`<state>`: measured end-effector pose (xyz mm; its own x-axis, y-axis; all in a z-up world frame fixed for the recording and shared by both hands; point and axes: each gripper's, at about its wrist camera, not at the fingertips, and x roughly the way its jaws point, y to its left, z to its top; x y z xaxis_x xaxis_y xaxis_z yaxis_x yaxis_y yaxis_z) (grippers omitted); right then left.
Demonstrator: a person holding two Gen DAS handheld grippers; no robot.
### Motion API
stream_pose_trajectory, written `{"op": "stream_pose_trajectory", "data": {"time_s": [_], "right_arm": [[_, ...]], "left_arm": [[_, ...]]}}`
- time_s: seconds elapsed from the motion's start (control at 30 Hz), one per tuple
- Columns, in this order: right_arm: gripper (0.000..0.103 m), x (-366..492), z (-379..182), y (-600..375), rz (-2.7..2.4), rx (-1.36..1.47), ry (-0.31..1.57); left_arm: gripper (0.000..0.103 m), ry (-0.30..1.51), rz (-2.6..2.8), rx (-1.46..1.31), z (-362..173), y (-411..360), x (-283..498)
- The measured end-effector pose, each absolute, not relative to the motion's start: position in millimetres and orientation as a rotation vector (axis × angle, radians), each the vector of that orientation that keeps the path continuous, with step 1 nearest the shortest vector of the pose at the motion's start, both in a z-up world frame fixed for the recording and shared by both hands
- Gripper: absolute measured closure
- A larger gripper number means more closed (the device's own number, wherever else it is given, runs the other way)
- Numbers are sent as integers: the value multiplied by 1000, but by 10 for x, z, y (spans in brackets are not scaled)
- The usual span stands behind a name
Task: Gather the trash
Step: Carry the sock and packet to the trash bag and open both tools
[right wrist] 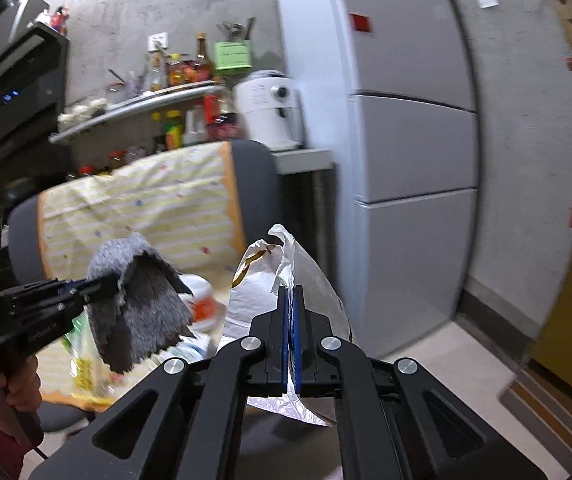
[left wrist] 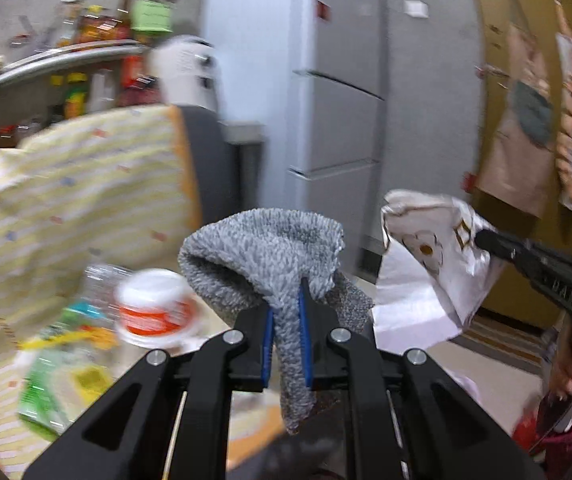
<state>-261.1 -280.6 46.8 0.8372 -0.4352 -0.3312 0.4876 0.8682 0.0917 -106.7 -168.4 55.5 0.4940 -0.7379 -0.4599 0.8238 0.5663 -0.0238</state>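
My left gripper (left wrist: 286,300) is shut on a grey fuzzy cloth (left wrist: 262,252), held up in the air; the cloth also shows in the right wrist view (right wrist: 138,300) at the left. My right gripper (right wrist: 290,300) is shut on a white plastic bag (right wrist: 270,280) with a brown print; the bag shows in the left wrist view (left wrist: 425,264) at the right. Below lies a pile of trash: a white cup with a red-orange label (left wrist: 154,308), a clear plastic bottle (left wrist: 102,280) and green and yellow wrappers (left wrist: 58,380).
The trash lies on a chair covered with a yellow striped cloth (left wrist: 66,192). A grey fridge (right wrist: 413,140) stands behind, a white appliance (right wrist: 266,112) and shelves of bottles (right wrist: 174,76) to its left, and a yellow door (left wrist: 525,80) at right.
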Motion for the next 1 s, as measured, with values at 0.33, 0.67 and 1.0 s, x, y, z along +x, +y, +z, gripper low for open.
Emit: {"op": "stream_pose_trajectory", "data": {"time_s": [0.33,0.67,1.0], "right_arm": [[101,-3451,-117,-2936,-717,279,485],[73,-3419,-943,-3333,-709,491,677],[71,-3579,-754,-3437,-738,478,570]], "left_arm": [[94,540,-1180,291,8,-2172,-1691],[94,574,-1175,300,-84,-2273,-1717],[94,654,-1270,379,-307,-2626,-1853]]}}
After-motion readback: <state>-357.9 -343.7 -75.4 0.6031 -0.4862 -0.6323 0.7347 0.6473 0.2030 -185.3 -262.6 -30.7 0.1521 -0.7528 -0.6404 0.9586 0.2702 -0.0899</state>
